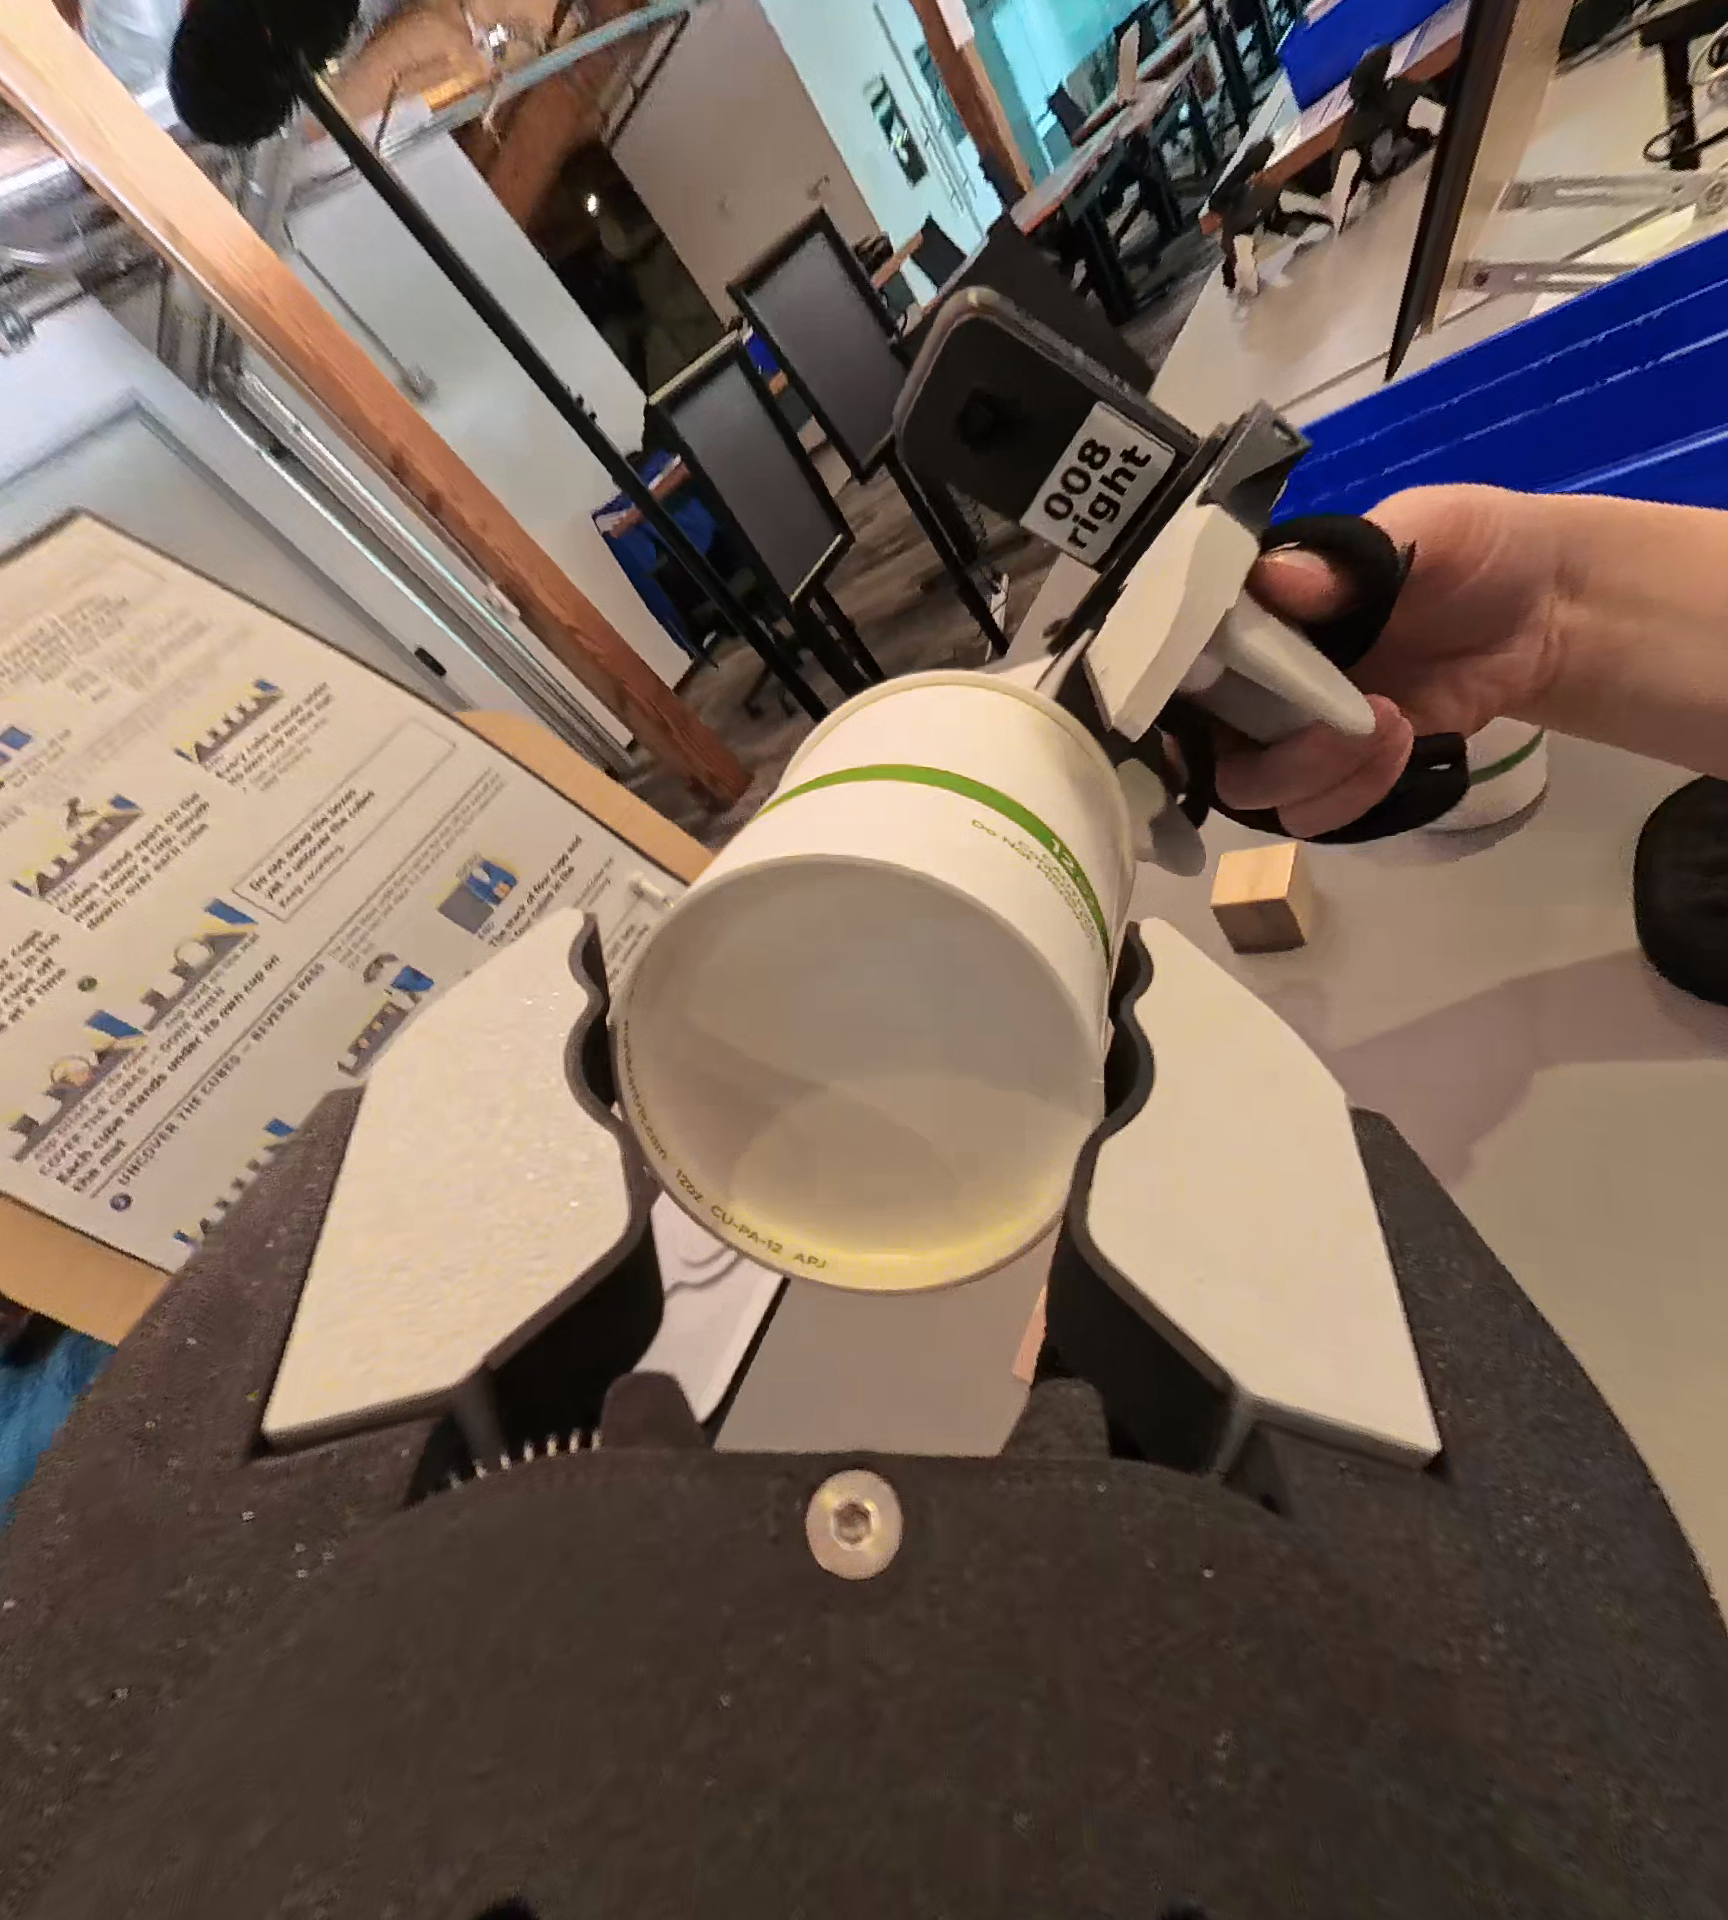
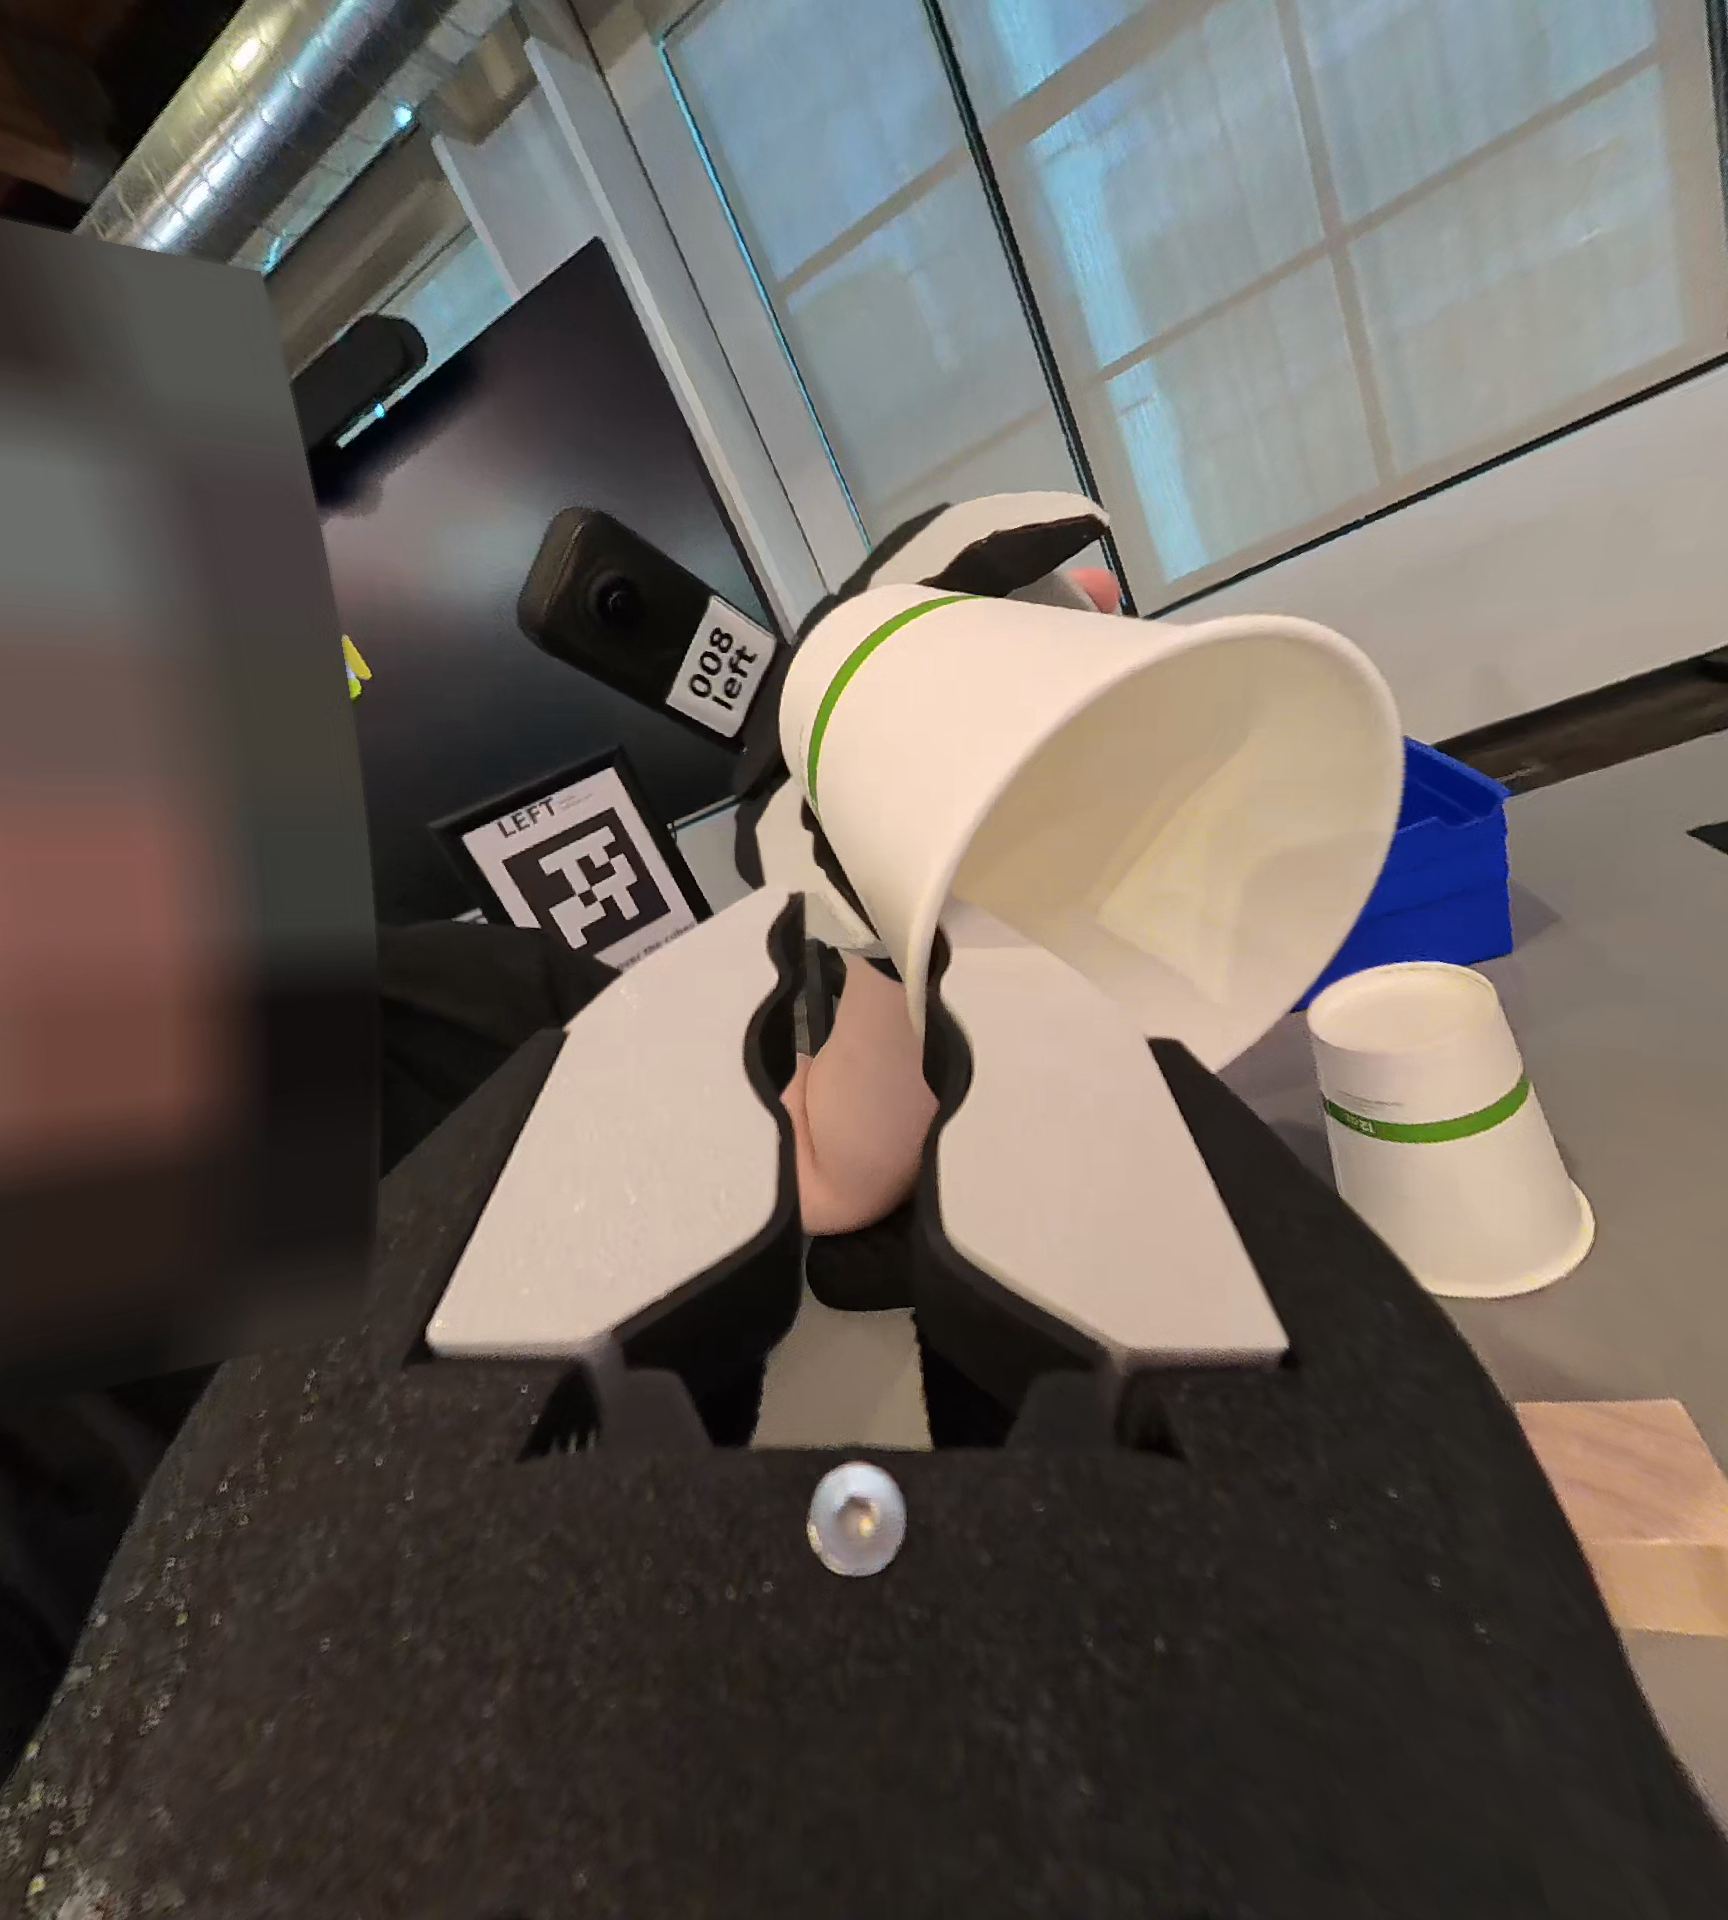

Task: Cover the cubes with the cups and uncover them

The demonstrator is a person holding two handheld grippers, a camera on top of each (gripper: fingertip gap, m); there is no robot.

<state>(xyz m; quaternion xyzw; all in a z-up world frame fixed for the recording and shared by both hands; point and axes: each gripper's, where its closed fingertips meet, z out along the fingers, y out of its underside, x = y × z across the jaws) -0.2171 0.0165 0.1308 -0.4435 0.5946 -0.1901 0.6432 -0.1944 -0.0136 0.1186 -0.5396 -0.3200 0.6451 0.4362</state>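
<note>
Now held aloft: paper cup (image 1: 901, 997), base clamped in left tongs (image 1: 855, 1049), rim pinched by right tongs (image 2: 865, 997). Best separated gently, then lowered over nearby cube (image 2: 1660, 1517).

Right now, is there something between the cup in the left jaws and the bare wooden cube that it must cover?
Nothing on the table lies between cup and cube. But the right gripper sits at the cup's rim, its hand near the cube; that probably must move aside first.

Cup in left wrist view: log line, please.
left hand-held gripper: shut on cup, sideways | right hand-held gripper: at cup rim | cube: uncovered
</note>
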